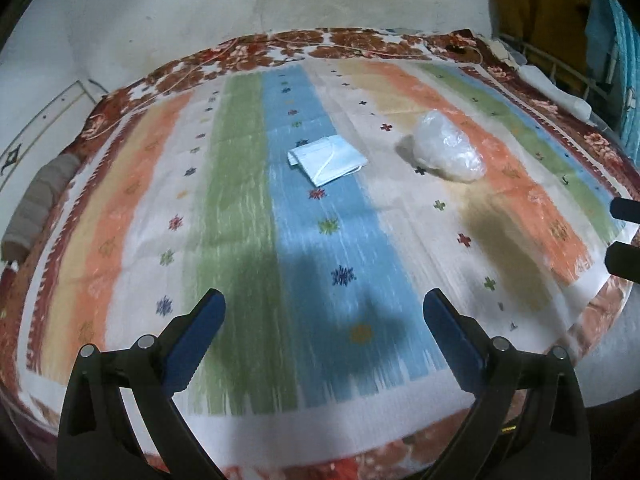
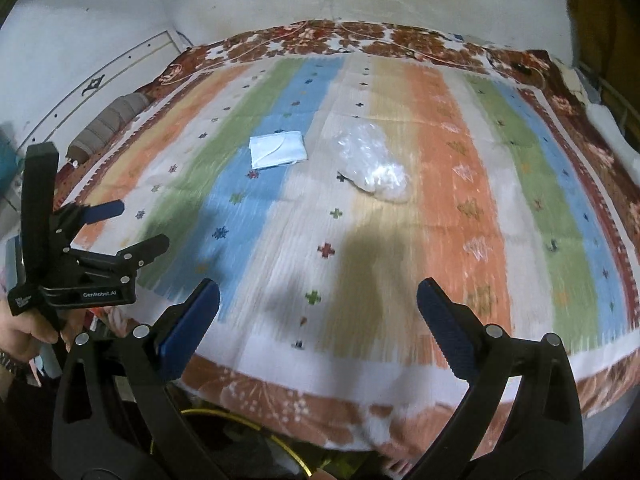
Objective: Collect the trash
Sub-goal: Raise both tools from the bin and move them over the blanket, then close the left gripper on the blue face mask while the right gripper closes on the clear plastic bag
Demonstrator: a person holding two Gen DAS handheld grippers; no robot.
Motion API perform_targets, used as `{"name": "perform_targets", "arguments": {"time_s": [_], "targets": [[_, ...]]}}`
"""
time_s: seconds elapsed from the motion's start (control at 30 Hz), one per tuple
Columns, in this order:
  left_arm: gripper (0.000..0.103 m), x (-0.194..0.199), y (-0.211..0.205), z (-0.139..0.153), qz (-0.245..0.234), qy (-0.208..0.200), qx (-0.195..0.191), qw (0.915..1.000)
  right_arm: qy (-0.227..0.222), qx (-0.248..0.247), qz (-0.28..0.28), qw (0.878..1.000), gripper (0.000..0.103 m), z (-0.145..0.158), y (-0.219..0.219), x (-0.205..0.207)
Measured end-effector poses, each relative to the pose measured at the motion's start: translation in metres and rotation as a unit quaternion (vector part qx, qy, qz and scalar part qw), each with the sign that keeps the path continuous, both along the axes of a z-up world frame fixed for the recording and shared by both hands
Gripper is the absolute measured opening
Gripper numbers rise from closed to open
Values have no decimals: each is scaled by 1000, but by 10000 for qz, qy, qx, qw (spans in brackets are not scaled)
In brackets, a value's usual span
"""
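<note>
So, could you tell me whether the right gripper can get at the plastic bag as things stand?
Probably yes: the right gripper, jaws wide and empty, faces the plastic bag with only bare cloth between; the mask lies clear.

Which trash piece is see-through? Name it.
The crumpled clear plastic bag, right of the face mask; the mask is flat, opaque pale blue.

L gripper (image 1: 324,304): jaws wide apart, nothing between, angled down. R gripper (image 2: 318,294): same, jaws spread wide, empty. Person's hand (image 2: 20,334) grips L tool's handle
</note>
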State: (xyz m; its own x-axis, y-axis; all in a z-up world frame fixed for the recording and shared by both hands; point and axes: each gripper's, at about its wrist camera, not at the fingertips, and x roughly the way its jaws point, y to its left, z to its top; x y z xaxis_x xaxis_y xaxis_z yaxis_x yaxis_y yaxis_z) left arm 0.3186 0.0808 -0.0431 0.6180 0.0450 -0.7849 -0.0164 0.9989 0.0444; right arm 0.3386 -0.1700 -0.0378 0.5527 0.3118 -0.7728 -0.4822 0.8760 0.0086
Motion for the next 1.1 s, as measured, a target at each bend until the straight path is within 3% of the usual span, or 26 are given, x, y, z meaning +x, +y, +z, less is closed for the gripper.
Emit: {"name": "perform_targets", "arguments": {"time_s": [0.17, 0.4, 0.83, 1.0, 1.1], "targets": [[97, 23, 1, -8, -316, 36, 24, 9995, 47, 39, 6, 10000, 94, -8, 3, 24], [97, 58, 10, -14, -390, 50, -160, 9991, -66, -122, -110, 9998, 94, -18, -1, 64], [97, 108, 30, -29, -262, 149, -537, 9981, -35, -125, 42, 9999, 91, -41, 9, 122], [97, 134, 36, -29, -161, 134, -867, 9960, 51, -85, -77, 9999, 85, -50, 14, 145], [97, 153, 33, -41, -209, 255, -712, 9969, 11, -211, 21, 9998, 84, -58, 23, 158]]}}
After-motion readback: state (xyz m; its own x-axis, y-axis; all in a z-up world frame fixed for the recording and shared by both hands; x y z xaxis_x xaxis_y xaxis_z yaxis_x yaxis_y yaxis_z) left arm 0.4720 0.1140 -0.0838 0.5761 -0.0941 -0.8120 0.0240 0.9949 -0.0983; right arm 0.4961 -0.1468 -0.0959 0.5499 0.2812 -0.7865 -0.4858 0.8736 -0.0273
